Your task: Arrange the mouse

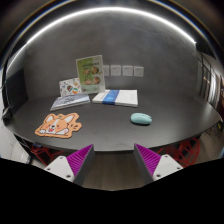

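Hovering short of the worktop (150,138), the claw (113,160) is spread wide, holding nothing. Approach step, I'd say: the mouse (141,118) sits well ahead, slightly right, so next comes reaching forward to straddle it.

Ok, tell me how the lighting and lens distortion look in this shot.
Gripper view: strong fisheye bends the table edge and the bright ceiling light strip into arcs; the room is dim, the wall grey; the mouse throws only a faint soft shadow; the orange mat looks slightly soft; the gripper is open, its pads sharp.
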`<move>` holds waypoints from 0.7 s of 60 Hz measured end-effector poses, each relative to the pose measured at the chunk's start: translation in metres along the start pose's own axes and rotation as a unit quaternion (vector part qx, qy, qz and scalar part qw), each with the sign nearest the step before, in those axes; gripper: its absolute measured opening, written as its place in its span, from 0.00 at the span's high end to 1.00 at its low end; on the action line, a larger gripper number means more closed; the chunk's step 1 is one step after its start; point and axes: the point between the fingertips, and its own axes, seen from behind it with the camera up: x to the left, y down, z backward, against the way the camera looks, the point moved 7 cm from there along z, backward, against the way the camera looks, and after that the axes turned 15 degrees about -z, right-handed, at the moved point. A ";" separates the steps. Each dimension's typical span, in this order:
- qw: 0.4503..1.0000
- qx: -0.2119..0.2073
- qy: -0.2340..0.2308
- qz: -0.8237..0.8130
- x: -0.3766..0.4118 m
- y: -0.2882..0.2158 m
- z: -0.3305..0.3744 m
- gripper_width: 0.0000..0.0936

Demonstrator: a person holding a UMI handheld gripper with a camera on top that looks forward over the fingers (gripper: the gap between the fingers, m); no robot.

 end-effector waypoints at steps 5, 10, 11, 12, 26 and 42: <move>1.000 -0.004 0.007 -0.013 -0.003 -0.004 0.000 0.10; 1.000 -0.007 0.004 -0.024 -0.019 -0.010 0.003 0.10; 1.000 -0.007 0.004 -0.026 -0.023 -0.011 0.004 0.10; 1.000 -0.007 0.005 -0.027 -0.026 -0.011 0.005 0.10; 0.996 -0.024 0.046 -0.065 -0.078 -0.029 -0.027 0.09; 0.989 -0.052 0.101 -0.091 -0.091 -0.061 -0.110 0.10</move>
